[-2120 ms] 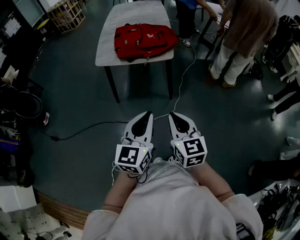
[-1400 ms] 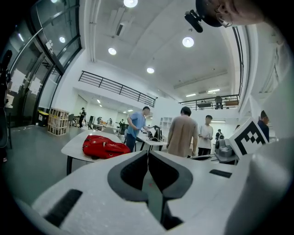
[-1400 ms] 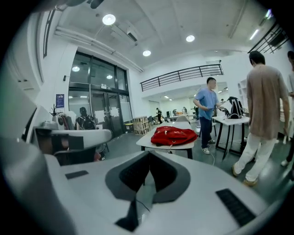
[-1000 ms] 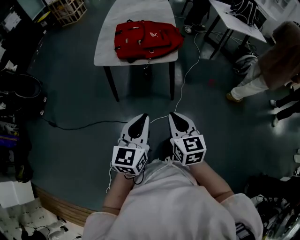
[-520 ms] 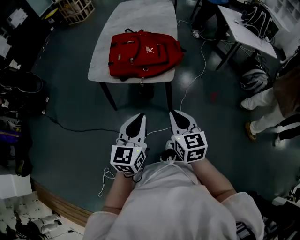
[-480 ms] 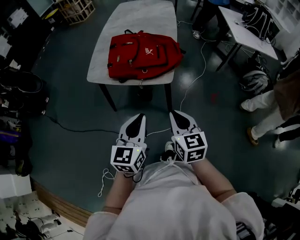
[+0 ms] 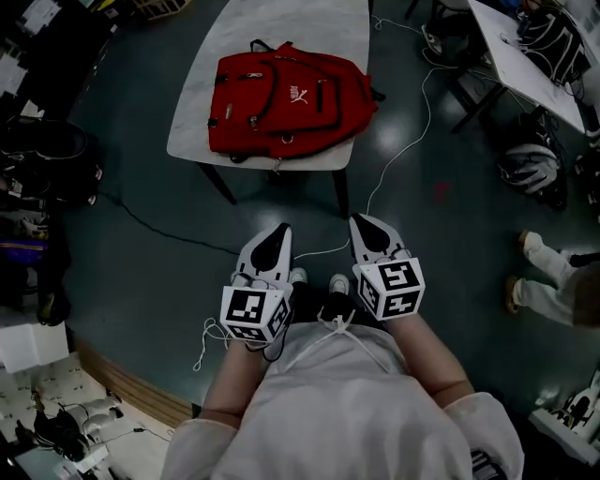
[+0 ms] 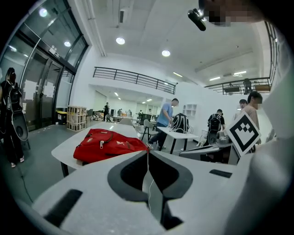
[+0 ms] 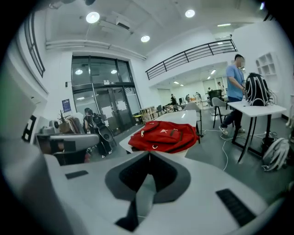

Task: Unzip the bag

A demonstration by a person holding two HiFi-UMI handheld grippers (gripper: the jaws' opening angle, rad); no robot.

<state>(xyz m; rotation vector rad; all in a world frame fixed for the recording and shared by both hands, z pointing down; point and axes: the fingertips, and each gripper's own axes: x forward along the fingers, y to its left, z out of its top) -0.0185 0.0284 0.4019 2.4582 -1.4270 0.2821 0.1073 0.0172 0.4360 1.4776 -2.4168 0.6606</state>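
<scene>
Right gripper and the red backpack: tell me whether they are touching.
Apart. The head view shows the right gripper over the floor, well short of the red backpack lying on the table.

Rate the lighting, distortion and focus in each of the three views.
Head view: dim and underexposed, yet the red fabric backpack reads sharp; a glare patch shines on the dark floor. Left gripper view: bright, fisheye-bent with black corners, round ceiling lamps bloom. Right gripper view: same bending; the right gripper up close looks soft.
</scene>
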